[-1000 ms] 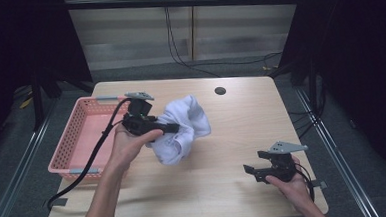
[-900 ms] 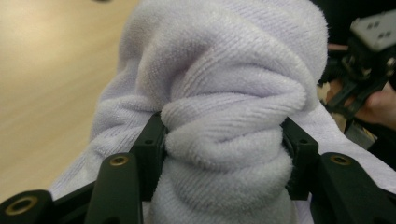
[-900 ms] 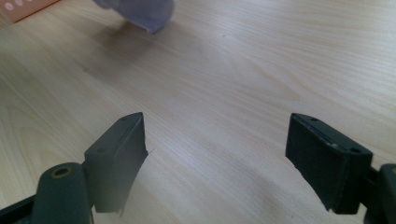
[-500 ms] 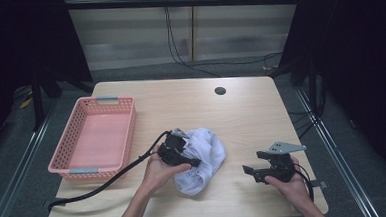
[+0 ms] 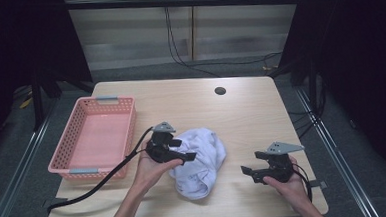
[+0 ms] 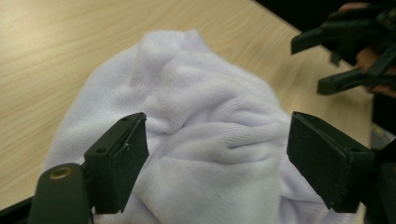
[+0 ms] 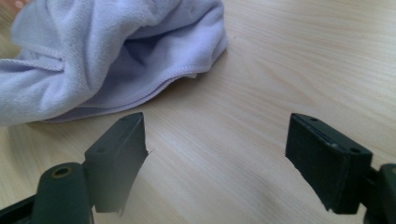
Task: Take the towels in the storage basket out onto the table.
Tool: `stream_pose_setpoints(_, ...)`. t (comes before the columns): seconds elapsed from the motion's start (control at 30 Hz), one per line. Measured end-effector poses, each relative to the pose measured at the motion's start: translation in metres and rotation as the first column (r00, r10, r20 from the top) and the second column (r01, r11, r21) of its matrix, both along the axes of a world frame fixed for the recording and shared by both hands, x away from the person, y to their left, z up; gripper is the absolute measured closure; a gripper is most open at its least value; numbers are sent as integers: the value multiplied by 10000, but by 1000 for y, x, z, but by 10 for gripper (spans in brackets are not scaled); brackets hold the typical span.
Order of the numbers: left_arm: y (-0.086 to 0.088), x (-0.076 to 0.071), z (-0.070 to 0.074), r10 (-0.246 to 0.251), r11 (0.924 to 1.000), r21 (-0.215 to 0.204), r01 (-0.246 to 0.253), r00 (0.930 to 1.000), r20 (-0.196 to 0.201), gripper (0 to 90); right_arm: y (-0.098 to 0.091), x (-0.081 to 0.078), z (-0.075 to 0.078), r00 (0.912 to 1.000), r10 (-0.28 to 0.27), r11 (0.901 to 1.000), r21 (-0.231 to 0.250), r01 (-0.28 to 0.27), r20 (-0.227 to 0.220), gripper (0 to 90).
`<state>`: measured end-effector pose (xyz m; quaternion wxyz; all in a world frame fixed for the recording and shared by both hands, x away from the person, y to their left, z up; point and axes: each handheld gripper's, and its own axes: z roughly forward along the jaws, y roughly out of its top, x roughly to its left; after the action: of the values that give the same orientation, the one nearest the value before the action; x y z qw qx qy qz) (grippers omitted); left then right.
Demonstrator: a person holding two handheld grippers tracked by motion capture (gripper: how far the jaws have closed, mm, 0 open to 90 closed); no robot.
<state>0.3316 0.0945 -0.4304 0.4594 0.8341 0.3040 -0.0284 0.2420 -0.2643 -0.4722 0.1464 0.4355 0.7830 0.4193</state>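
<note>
Table (image 5: 241,111): light wood top, bearing everything listed below.
Basket (image 5: 73,145): pink plastic, latticed walls, at the table's left edge; lies well apart from the towel.
Towel (image 5: 204,163): white, crumpled in a loose heap on the table near its front edge, between the two grippers; its hemmed edge rests flat on the wood in the right gripper view (image 7: 140,60).
Left gripper (image 5: 183,156): held just over the towel's left side; jaws have just been opening and now stand wide apart. In the left gripper view (image 6: 217,163) the cloth lies between and beneath the jaws, but the pads do not press it; nothing gripped.
Right gripper (image 5: 249,171): held low over bare table to the right of the towel, near but not touching it; jaws wide apart, nothing between them.
Hole (image 5: 220,91): small dark round opening near the table's far edge.
</note>
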Motion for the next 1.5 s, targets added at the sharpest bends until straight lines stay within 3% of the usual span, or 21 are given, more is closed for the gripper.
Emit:
stream_pose_setpoints(0.07, 7, -9, 4, 235, 9996, 142, -241, 9988, 434, 275, 4, -1, 4, 9998, 190, 9998, 14, -190, 99, 200)
stream_pose_setpoints(0.23, 27, -34, 6, 386, 9986, 339, -409, 9971, 659, 428, 17, -1, 14, 9970, 699, 9974, 126, -704, 337, 246)
stream_pose_setpoints(0.33, 42, -51, 5, 519, 9969, 560, -559, 9962, 706, 500, 28, 1, 18, 9931, 1121, 9934, 197, -1128, 348, 349)
stream_pose_setpoints(0.4, 52, -62, 1, 630, 9971, 392, -646, 9971, 418, 546, 35, 2, 21, 9904, 1333, 9905, 285, -1344, 364, 411)
stream_pose_setpoints(0.47, 58, -73, -5, 710, 9958, 555, -732, 9967, 399, 607, 44, 5, 27, 9875, 1531, 9866, 518, -1550, 387, 490)
stream_pose_setpoints(0.53, 61, -80, -17, 636, 9972, 398, -633, 9980, -40, 634, 55, 9, 32, 9818, 1858, 9797, 696, -1882, 390, 556)
stream_pose_setpoints(0.67, 52, -80, -39, 656, 9957, 681, -634, 9973, -317, 656, 89, 17, 37, 9628, 2651, 9611, 664, -2682, 517, 669)
stream_pose_setpoints(0.73, 44, -79, -42, 242, 9946, 1008, -230, 9997, -104, 648, 108, 21, 36, 9495, 3087, 9480, 636, -3119, 554, 698)
stream_pose_setpoints(0.77, 41, -78, -44, 270, 9938, 1077, -260, 9996, -74, 638, 116, 24, 35, 9424, 3303, 9401, 712, -3334, 526, 714)
stream_pose_setpoints(0.8, 40, -75, -46, 187, 9947, 1013, -155, 9994, -307, 623, 124, 27, 34, 9340, 3537, 9316, 704, -3566, 500, 715)
stream_pose_setpoints(0.83, 38, -73, -48, 109, 9953, 969, -71, 9992, -382, 620, 132, 30, 32, 9316, 3598, 9298, 634, -3627, 518, 697)
stream_pose_setpoints(0.9, 33, -70, -50, 136, 9928, 1195, -116, 9998, -164, 582, 143, 38, 29, 9212, 3875, 9185, 704, -3891, 351, 617)
stream_pose_setpoints(0.97, 32, -65, -52, 207, 9959, 887, -173, 9991, -379, 504, 152, 44, 25, 9144, 4040, 9136, 388, -4047, 251, 523)
stream_pose_setpoints(1.07, 27, -60, -54, 243, 9947, 1010, -213, 9993, -286, 455, 158, 49, 18, 9189, 3943, 9184, 324, -3944, 102, 465)
stream_pose_setpoints(1.1, 25, -60, -55, 315, 9937, 1085, -286, 9992, -252, 451, 160, 50, 15, 9252, 3791, 9252, 124, -3793, 134, 470)
stream_pose_setpoints(1.2, 19, -59, -57, 417, 9928, 1136, -389, 9989, -224, 436, 162, 52, 8, 9383, 3458, 9359, -740, -3445, 61, 591)
stream_pose_setpoints(1.27, 15, -59, -57, 449, 9919, 1192, -437, 9990, -77, 441, 158, 54, 3, 9476, 3194, 9462, -534, -3192, -52, 688)
stream_pose_setpoints(1.33, 15, -57, -57, 568, 9920, 1131, -561, 9984, -26, 495, 155, 53, 5, 9515, 3077, 9511, -261, -3076, -4, 764)
stream_pose_setpoints(1.43, 12, -53, -56, 503, 9925, 1112, -502, 9987, 12, 640, 144, 52, 14, 9595, 2792, 9597, 226, -2801, 374, 858)
stream_pose_setpoints(1.5, 11, -52, -56, 488, 9931, 1068, -480, 9988, -51, 735, 136, 52, 21, 9682, 2423, 9687, 401, -2450, 629, 867)
